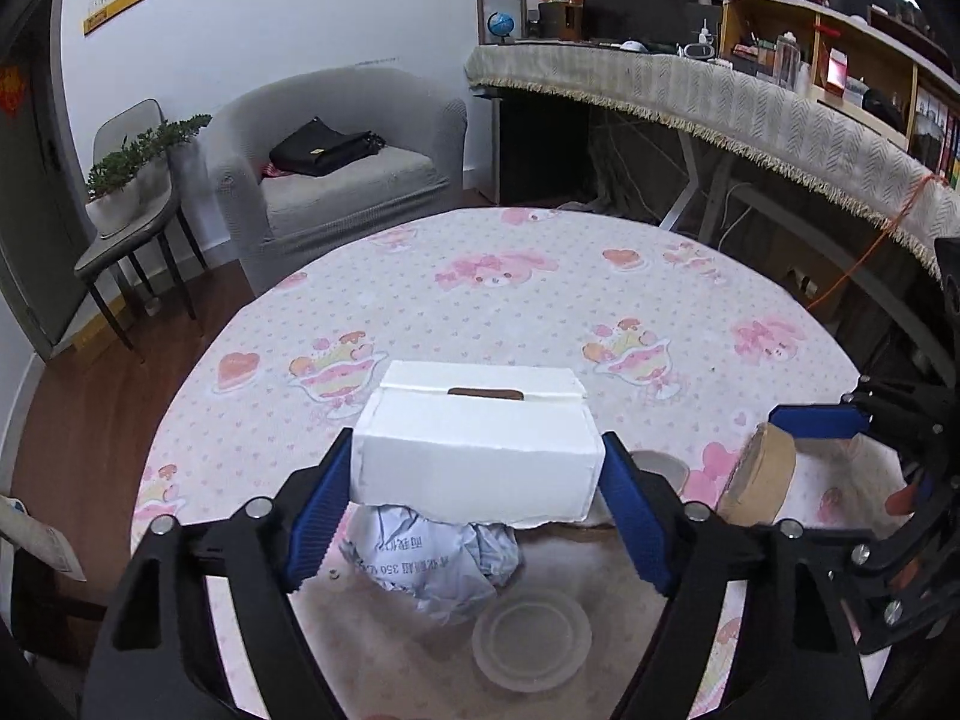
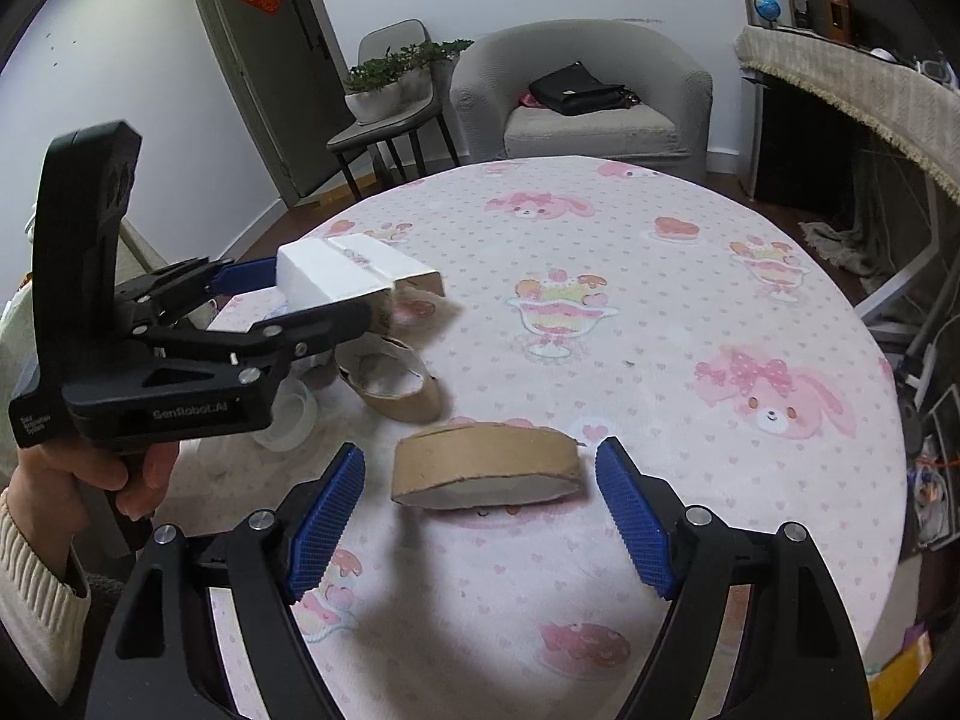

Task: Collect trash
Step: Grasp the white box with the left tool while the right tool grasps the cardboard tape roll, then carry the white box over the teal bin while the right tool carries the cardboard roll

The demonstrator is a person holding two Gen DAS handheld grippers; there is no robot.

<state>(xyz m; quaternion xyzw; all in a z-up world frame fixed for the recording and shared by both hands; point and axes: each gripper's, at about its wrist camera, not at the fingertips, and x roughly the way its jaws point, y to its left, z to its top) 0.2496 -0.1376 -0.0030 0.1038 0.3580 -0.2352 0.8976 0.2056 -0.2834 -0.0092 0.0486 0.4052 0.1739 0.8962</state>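
The left hand-held gripper clamped the white rectangular cardboard box while the right hand-held gripper, pads apart, straddled the brown cardboard ring, needing closure next.

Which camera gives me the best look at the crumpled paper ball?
The left wrist view: the crumpled paper ball lies between the left tongs, just below the white box. In the right wrist view it is hidden behind the left tongs.

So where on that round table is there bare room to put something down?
The far half of the pink-patterned round tablecloth, beyond the open white cardboard box toward the grey armchair, is bare, as is its right side. The near left is crowded: crumpled printed paper, clear plastic lid, brown cardboard ring and a torn brown cardboard cup.
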